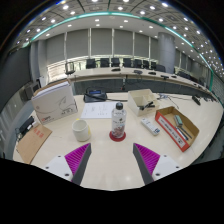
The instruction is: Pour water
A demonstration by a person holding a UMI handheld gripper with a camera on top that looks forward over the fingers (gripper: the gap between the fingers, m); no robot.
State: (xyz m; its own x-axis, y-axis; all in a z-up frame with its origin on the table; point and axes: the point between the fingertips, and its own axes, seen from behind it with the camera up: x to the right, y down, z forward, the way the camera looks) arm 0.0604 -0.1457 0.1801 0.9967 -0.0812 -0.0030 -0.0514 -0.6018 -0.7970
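A clear water bottle [118,121] with a white cap stands upright on a round red coaster [118,135] on the pale table [112,165], just ahead of my fingers. Left of it sits a pale cup [81,130]. My gripper [112,158] hangs above the table's near part, open, its magenta pads [78,156] spread wide with nothing between them. The bottle is beyond the fingertips and centred on the gap.
A white cardboard box [54,102] stands at the back left, a brown envelope [32,142] lies at the left edge, an orange box [176,128] and a white remote-like object [150,126] lie to the right. Papers [98,109] and office desks lie further back.
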